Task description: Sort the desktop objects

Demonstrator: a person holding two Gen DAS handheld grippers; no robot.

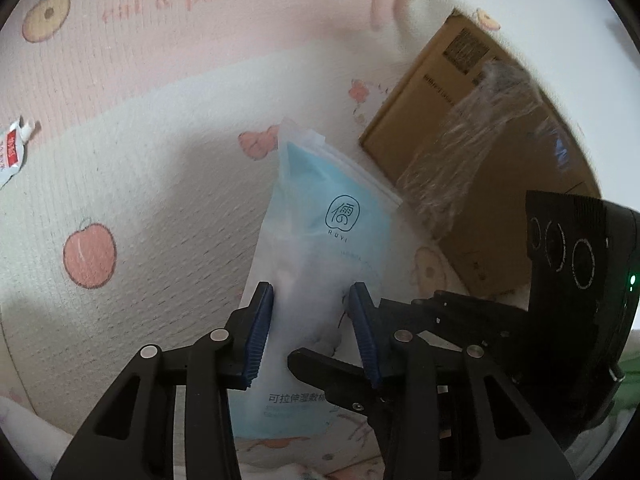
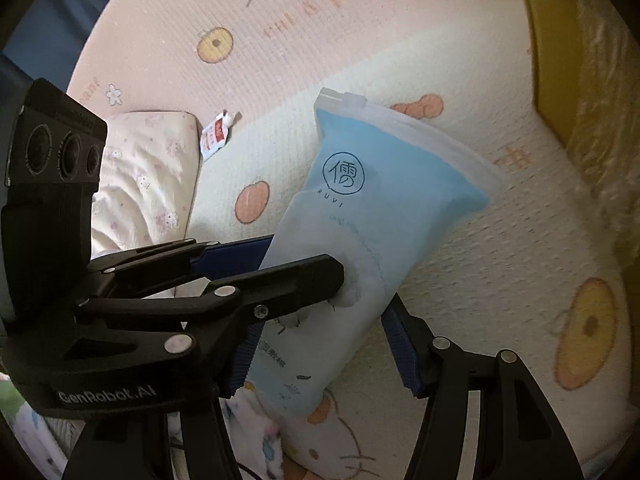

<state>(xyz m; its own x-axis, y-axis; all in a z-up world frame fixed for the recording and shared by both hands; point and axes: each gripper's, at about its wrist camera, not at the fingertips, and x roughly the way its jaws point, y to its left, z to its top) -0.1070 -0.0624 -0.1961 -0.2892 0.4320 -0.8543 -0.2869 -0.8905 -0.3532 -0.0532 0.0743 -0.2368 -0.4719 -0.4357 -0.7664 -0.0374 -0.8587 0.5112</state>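
A pink and cream mat (image 1: 140,160) printed with peaches, cats and the words "cat & peach" covers the whole surface under everything else. On its far right side lies a brown cardboard box (image 1: 424,92), flat on the mat, with a wide band of crinkled clear tape (image 1: 480,120) across its top. At the opposite side, in the right wrist view, a pale pillow (image 2: 148,168) with a small floral print lies at the mat's edge. Between the two is a light blue pouch (image 2: 380,184) with a frosted zip-seal end and a round logo over the letters RUYI. It is tilted, its sealed end pointing away toward the box and its printed lower end nearest the cameras, and it looks raised off the mat rather than lying flat. The left gripper (image 1: 312,292) is clamped across the pouch's middle, a blue pad against each side, and the film dents where one finger meets it. The right gripper (image 2: 320,328) grasps the same pouch lower down, its blue pads set against the two edges. Well away, near the pillow, a small red and white sachet (image 2: 216,132) with a torn corner lies on the mat.
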